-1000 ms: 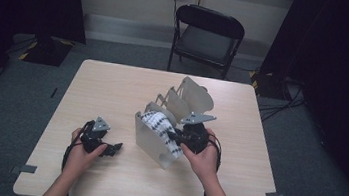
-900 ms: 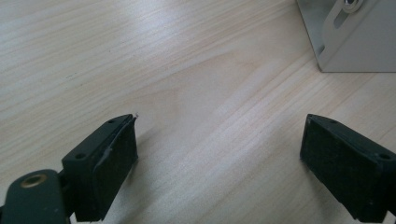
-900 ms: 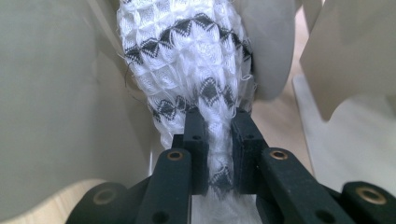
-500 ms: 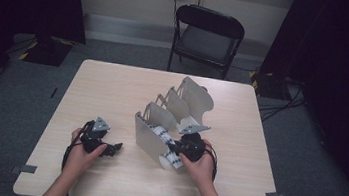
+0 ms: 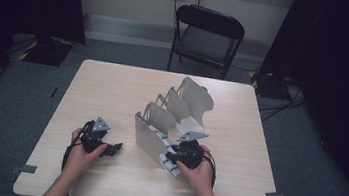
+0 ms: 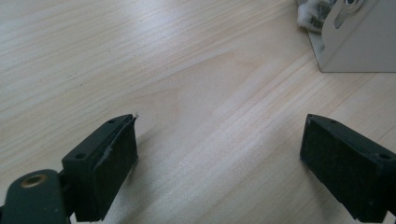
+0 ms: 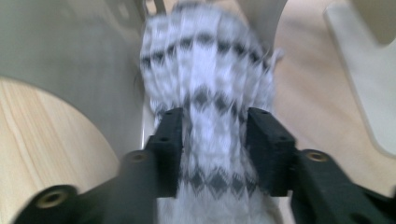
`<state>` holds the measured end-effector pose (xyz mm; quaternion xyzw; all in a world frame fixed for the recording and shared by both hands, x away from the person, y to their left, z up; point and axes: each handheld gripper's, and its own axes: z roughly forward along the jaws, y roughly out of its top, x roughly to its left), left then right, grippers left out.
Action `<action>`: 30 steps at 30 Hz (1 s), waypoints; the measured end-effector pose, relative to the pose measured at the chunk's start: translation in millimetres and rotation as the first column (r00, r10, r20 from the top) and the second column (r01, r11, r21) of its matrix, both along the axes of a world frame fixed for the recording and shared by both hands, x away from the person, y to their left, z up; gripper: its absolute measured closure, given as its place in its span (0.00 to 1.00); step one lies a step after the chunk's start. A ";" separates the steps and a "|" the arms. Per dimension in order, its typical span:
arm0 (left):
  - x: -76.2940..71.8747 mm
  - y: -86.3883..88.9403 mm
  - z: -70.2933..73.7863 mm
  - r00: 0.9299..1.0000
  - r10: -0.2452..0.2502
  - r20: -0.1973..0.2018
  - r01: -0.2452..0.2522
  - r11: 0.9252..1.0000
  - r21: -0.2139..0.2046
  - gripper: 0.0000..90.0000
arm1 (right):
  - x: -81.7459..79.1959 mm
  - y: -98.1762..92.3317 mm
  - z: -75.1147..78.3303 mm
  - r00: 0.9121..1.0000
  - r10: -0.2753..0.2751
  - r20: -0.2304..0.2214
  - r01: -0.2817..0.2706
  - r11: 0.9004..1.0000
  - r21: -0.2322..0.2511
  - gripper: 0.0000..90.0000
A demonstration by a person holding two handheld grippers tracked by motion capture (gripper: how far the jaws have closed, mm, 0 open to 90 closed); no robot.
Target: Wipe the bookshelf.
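While the pale wooden table point(image 5: 113, 90) spreads under everything, a grey metal rack point(image 5: 169, 120) of upright dividers stands just right of its centre, running from about seven o'clock to one o'clock across the top. A black folding chair point(image 5: 205, 36) sits beyond the table's far edge at twelve o'clock. At the rack's near end, around five o'clock from the table's middle, lies a white knitted sock point(image 7: 210, 84) with dark diamond bands, tucked between two dividers. The right gripper point(image 7: 212, 140) has the sock between its jaws, which have just been opening; the blurred picture leaves it unclear whether the pads still press the fabric. At about seven o'clock the left gripper point(image 6: 219, 154) rests low over bare wood, its jaws wide apart with nothing between them.
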<state>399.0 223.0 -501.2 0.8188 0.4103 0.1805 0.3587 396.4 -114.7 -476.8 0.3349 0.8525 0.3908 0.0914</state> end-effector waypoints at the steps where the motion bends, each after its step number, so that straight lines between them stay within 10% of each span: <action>1: 0.0 0.0 0.0 1.000 0.001 0.000 -0.001 1.000 0.000 0.12 | -0.3 0.5 2.8 1.000 -0.005 0.012 0.005 1.000 0.006 0.60; 7: 0.0 -0.1 0.0 1.000 0.001 0.000 -0.001 1.000 -0.001 0.12 | 4.9 7.4 -0.2 0.999 0.000 0.035 0.003 0.997 -0.080 0.54; 12: 0.0 0.0 0.0 1.000 0.000 0.000 0.000 1.000 0.000 0.12 | 2.8 10.8 -6.5 0.999 0.041 0.034 -0.037 0.995 -0.091 0.81; 18: -0.1 0.0 0.0 1.000 0.001 0.000 -0.001 1.000 -0.001 0.12 | 1.9 9.2 1.2 0.999 0.040 -0.001 -0.040 0.996 -0.085 0.87; 30: -0.3 -0.3 -0.2 1.000 0.003 -0.003 -0.003 1.000 -0.006 0.12 | -9.3 2.4 53.2 0.994 0.077 0.077 -0.076 0.997 -0.016 0.87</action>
